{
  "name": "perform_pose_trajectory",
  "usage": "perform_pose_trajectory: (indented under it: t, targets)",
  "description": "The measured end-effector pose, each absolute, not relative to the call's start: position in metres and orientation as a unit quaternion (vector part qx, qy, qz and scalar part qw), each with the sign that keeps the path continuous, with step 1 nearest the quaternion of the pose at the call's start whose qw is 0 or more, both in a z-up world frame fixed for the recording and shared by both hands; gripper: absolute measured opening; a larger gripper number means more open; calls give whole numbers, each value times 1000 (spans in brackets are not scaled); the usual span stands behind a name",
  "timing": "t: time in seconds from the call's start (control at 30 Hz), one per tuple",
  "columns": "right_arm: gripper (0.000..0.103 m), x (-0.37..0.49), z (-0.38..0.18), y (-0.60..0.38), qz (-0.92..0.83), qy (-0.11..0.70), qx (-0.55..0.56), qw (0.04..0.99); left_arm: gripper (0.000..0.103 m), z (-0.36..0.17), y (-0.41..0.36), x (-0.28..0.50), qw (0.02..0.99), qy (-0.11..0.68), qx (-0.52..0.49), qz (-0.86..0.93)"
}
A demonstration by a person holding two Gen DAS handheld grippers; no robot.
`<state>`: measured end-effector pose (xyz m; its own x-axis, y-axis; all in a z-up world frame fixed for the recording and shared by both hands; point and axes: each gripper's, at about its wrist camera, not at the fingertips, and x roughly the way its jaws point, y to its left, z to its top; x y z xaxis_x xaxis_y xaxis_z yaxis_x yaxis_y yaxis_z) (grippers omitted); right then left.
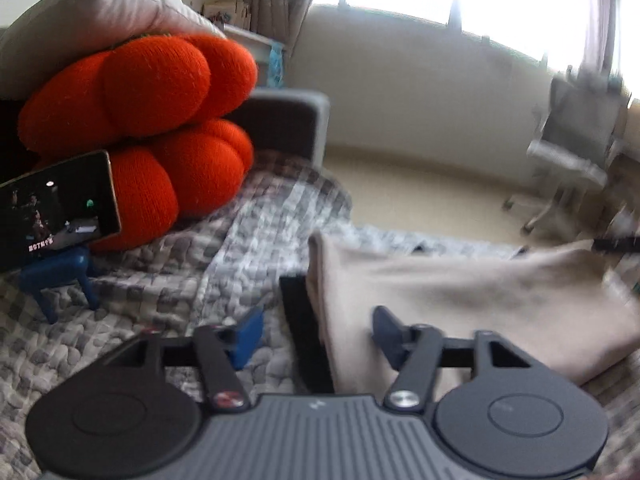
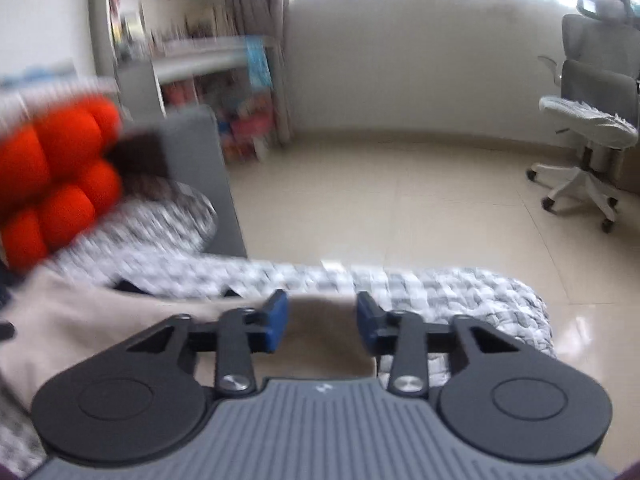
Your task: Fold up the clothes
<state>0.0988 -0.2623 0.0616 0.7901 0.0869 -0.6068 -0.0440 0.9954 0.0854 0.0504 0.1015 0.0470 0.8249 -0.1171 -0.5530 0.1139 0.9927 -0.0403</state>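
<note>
Blurrily, beige garment (image 1: 460,300) under both parted tongs, left (image 1: 316,334) and right (image 2: 322,322), far edge smeared.

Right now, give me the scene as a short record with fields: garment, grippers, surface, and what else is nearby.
garment: beige cloth, lying folded on the quilt
left gripper: open, over the cloth's near edge
right gripper: open, over the cloth's edge
surface: checked quilt
nearby: orange cushion; phone on a blue stand; chair

Orange knitted cushion (image 1: 136,120), phone (image 1: 56,208) on blue stand (image 1: 60,276), checked quilt (image 1: 160,280), office chair (image 2: 588,128).
</note>
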Motion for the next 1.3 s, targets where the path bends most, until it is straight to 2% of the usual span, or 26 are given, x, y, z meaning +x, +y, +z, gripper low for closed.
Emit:
perform_pose_trajectory:
  t: [0.03,0.07,0.17,0.33,0.4,0.43,0.57,0.63,0.7,0.73,0.77,0.83,0.93,1.0,1.1,1.17,1.23,1.3]
  targets:
    - [21,99,62,-261,33,323,30,945,27,43,98,52,954,293,8,-59]
    - [13,106,58,-262,27,336,29,941,25,41,96,52,956,288,19,-58]
    - [8,126,45,-267,10,375,27,927,23,36,100,51,961,270,24,-51]
    - [8,127,46,-252,-1,381,-9,925,23,29,113,46,964,256,-11,-70]
    - [14,123,51,-246,3,369,-17,929,28,31,115,45,963,256,-16,-77]
    - [24,120,54,-239,19,360,-25,932,34,36,117,47,963,257,-20,-79]
    - [24,108,65,-211,85,323,-59,941,55,58,123,62,965,246,-38,-77]
    - [23,104,68,-195,119,313,-79,939,57,65,123,80,962,257,-46,-85]
    - [21,113,56,-184,132,341,-88,926,56,64,119,104,954,285,-39,-82]
    - [21,117,50,-178,138,355,-92,920,50,61,115,115,949,303,-33,-81]
    - [20,121,45,-173,144,369,-96,913,30,56,111,124,943,322,-27,-84]
    - [21,123,41,-176,140,367,-81,916,10,49,105,133,935,341,-22,-93]
    - [21,122,41,-176,138,360,-75,920,6,51,102,130,945,310,-21,-101]
    - [21,116,44,-174,141,334,-79,929,6,58,108,119,958,261,-43,-109]
    - [21,111,50,-179,138,288,-26,947,6,63,119,104,969,199,-82,-122]
    - [21,117,44,-177,131,312,-20,941,6,59,118,104,970,195,-80,-118]
    - [21,120,31,-167,126,332,-62,933,6,47,111,110,969,217,-50,-110]
    - [22,118,34,-162,125,326,-81,933,6,37,110,115,966,234,-35,-104]
